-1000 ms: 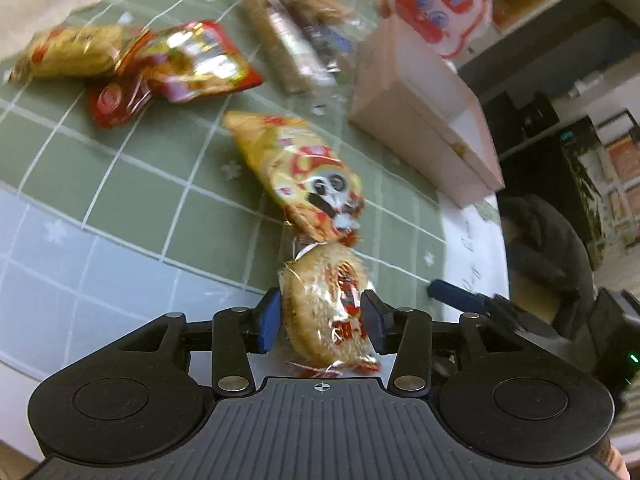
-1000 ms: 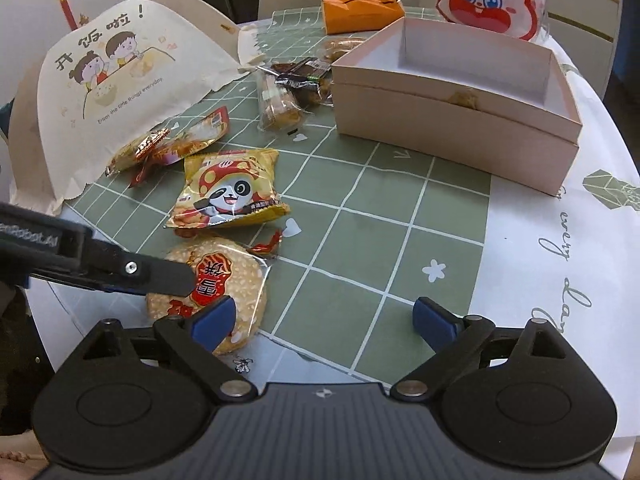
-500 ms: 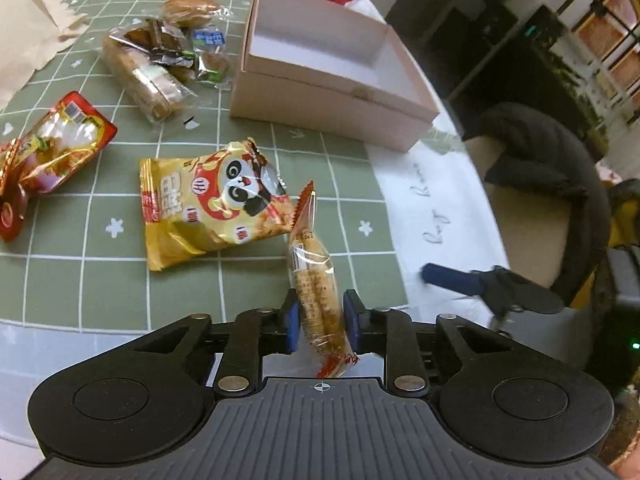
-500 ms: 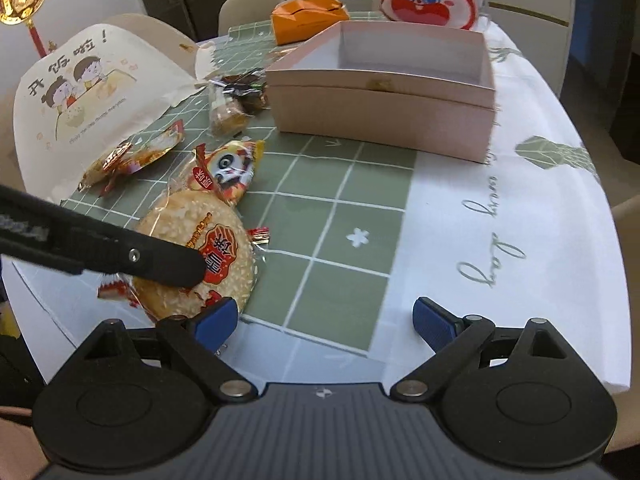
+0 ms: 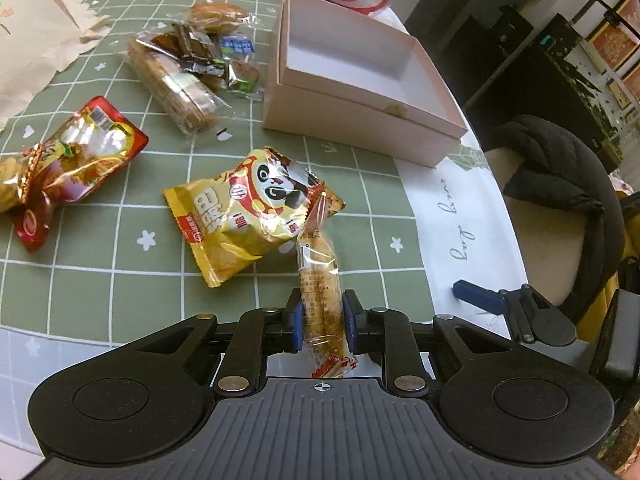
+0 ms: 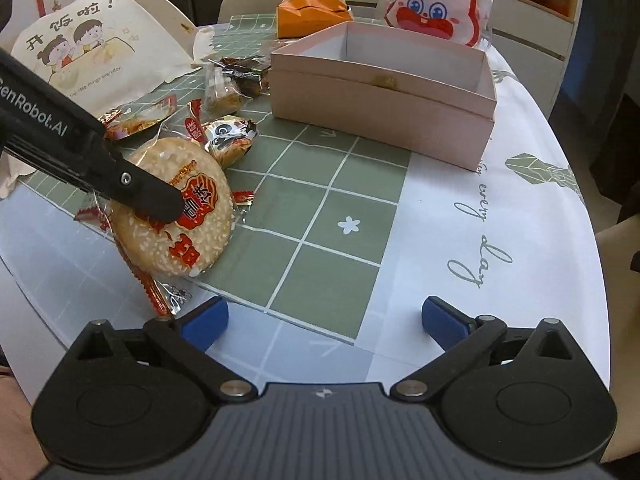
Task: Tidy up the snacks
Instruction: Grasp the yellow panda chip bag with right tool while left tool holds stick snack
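Observation:
My left gripper (image 5: 320,316) is shut on a round rice cracker in a clear wrapper (image 5: 320,284), held edge-on above the table; the right wrist view shows its flat face (image 6: 180,216). A yellow panda snack bag (image 5: 248,212) lies just beyond it. An open pink box (image 5: 360,80) stands at the back right, with nothing visible inside; it also shows in the right wrist view (image 6: 384,92). My right gripper (image 6: 324,316) is open and empty, low over the table's near right part.
A red foil bag (image 5: 80,152), a biscuit sleeve (image 5: 176,88) and small wrapped sweets (image 5: 224,56) lie to the left of the box. A paper bag (image 6: 100,52), an orange pack (image 6: 312,12) and a bunny bag (image 6: 436,4) stand behind. A chair (image 5: 560,200) is on the right.
My left gripper has lifted the rice cracker off the table and turned it on edge. The right gripper has drawn back a little and stayed open.

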The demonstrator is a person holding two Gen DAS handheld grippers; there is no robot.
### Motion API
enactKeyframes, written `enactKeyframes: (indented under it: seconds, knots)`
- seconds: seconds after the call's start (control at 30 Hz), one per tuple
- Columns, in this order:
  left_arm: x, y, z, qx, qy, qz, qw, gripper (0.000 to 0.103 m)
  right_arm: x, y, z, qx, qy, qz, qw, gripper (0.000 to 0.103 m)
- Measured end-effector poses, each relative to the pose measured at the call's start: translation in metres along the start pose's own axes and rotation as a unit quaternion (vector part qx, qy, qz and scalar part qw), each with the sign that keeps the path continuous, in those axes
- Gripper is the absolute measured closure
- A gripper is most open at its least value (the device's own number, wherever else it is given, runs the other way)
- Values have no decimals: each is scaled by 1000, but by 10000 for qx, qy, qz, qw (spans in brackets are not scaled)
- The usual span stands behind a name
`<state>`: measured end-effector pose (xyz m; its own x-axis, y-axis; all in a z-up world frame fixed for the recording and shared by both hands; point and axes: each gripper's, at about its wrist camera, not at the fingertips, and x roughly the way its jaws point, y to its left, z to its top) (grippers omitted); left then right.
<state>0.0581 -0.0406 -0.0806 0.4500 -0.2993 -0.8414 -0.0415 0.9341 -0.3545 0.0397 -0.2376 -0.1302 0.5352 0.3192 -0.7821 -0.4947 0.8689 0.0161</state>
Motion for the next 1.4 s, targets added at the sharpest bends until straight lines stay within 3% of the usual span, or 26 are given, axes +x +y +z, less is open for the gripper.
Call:
enactKeyframes:
  seconds: [0.23, 0.33, 0.4, 0.53, 0.7, 0.9, 1.0, 1.23, 1.4]
  knots:
    - [-18, 7, -6, -80, -249, -96, 9996, 80, -1, 6, -2, 295, -14, -292, 9991, 0]
    - [-32, 13, -9, -152, -415, -9, 9990, 81, 0, 6, 3, 187, 95, -107, 9997, 1]
    - [-44, 22, -11, -234, -612, 57, 9978, 81, -1, 6, 9, 233, 126, 38, 9996, 6]
    - [-64, 53, -13, -651, -874, 174, 9939, 81, 2, 20, 34, 269, 98, 381, 9989, 9]
    - [-84, 93, -11, -1083, -1122, 677, 9854, 81, 2, 56, 74, 64, -548, 286, 9981, 9]
    - [-95, 125, -15, -1509, -1182, 987, 9765, 81, 42, 94, 104, -328, -359, 319, 9983, 12]
    - [-93, 130, -18, -1582, -1114, 1060, 9754, 81, 54, 104, 104, -512, -82, 412, 9978, 19]
    - [-81, 121, -21, -1476, -914, 1153, 9780, 81, 41, 99, 82, -1097, 5, 658, 9918, 24]
    - [-73, 109, -19, -1245, -859, 1261, 9804, 81, 31, 82, 61, -1397, 96, 394, 9894, 23]
